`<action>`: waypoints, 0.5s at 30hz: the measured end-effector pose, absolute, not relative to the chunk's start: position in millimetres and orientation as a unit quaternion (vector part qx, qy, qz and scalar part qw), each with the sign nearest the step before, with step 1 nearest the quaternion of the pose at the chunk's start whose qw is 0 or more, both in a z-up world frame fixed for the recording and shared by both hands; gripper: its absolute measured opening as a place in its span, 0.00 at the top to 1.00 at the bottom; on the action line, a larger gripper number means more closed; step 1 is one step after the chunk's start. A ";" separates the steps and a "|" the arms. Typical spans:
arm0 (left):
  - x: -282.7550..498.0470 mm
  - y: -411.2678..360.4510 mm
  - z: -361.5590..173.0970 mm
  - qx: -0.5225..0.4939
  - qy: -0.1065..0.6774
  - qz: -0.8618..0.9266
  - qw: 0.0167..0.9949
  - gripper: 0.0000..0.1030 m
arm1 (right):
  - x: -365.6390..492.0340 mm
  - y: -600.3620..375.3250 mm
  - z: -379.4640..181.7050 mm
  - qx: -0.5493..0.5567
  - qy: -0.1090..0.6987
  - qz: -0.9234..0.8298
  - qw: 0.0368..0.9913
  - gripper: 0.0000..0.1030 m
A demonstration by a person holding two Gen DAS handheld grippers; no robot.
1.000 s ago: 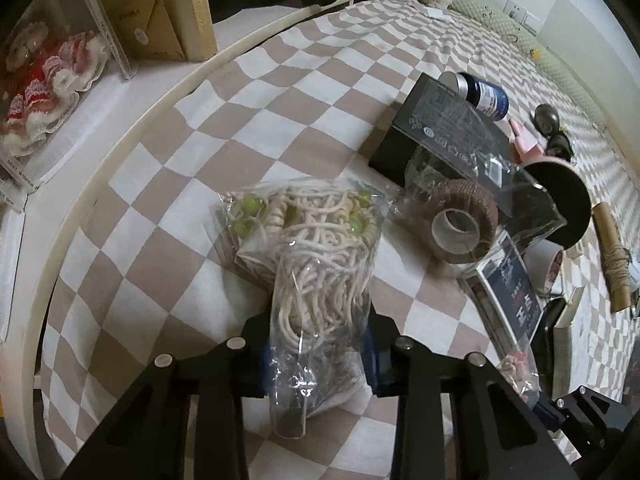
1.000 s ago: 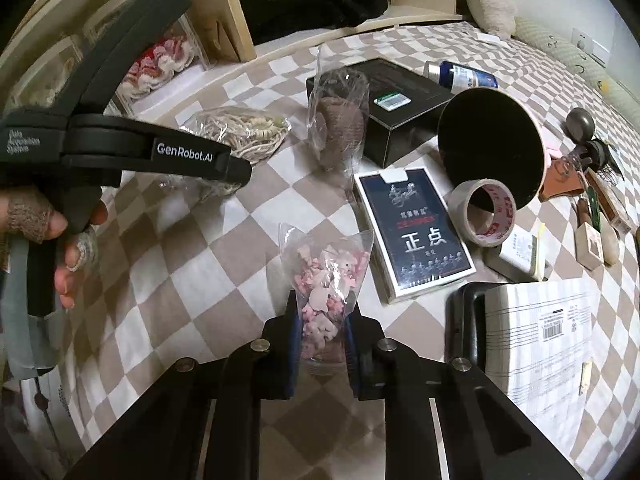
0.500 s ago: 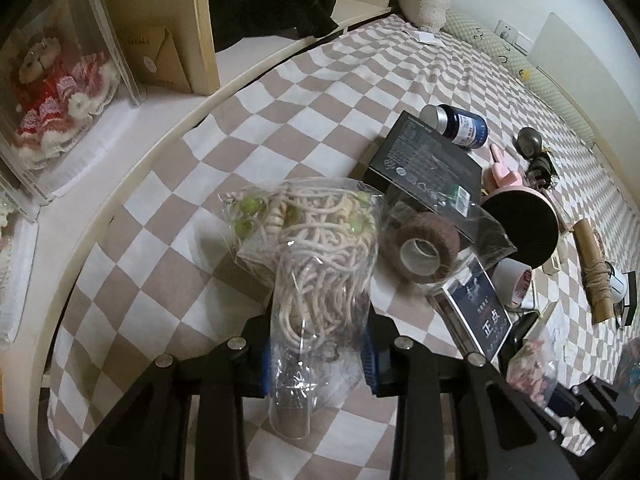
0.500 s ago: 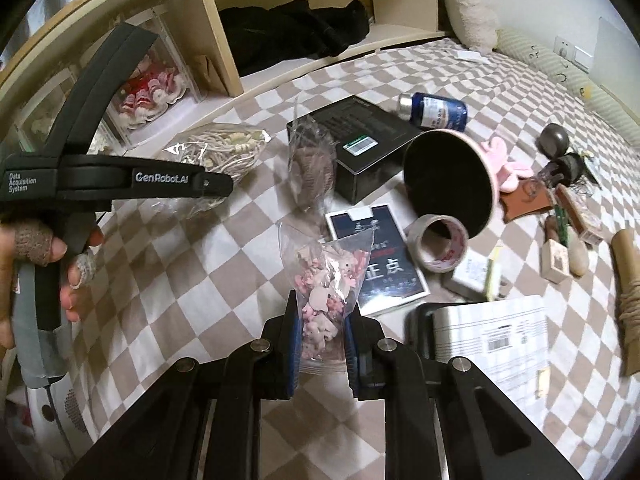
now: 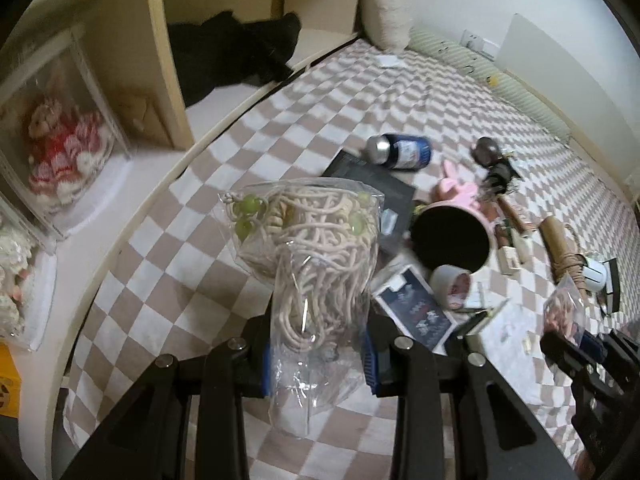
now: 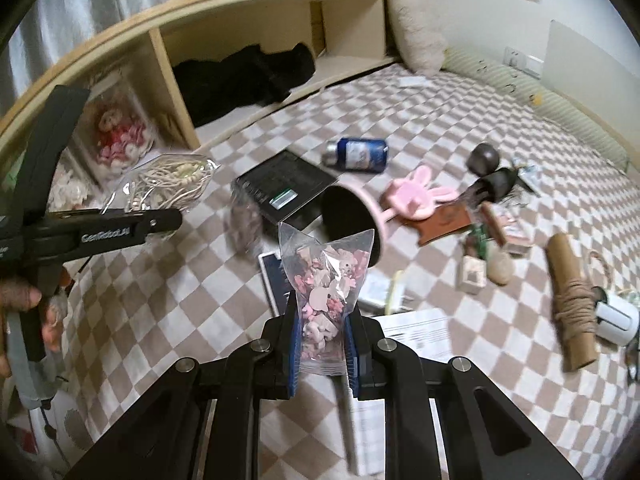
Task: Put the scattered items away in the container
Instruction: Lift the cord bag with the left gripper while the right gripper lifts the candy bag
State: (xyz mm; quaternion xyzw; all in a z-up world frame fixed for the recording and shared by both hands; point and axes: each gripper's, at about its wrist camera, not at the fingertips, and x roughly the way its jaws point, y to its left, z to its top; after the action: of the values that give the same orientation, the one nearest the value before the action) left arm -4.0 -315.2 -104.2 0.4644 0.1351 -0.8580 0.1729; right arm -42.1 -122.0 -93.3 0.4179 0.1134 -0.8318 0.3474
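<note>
My left gripper is shut on a clear bag of cream cord with green beads and holds it above the checkered bed cover. The same bag shows in the right wrist view, with the left gripper under it. My right gripper is shut on a small clear bag of pink charms, also lifted; it shows in the left wrist view. A pink container with a dark inside lies on its side among the scattered items.
On the bed cover lie a black box, a blue can, a pink rabbit toy, a tape roll, a card box, a twine roll and a white sheet. A wooden shelf runs along the far left.
Both grippers have risen with their bags, so the bed and items look farther below. The left bag has left the cover. The view now takes in more of the shelf.
</note>
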 end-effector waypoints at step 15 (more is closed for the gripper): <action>14.7 -247.1 -33.8 0.425 0.112 -0.884 0.160 0.68 | -39.9 -54.3 -26.0 0.377 0.084 -0.866 0.318 0.81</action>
State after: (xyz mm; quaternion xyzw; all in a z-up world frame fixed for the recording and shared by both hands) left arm 14.7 -247.1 -33.8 0.4252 0.1119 -0.8838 0.1599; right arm -39.9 -54.3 -26.0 0.3771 0.0838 -0.8658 0.3181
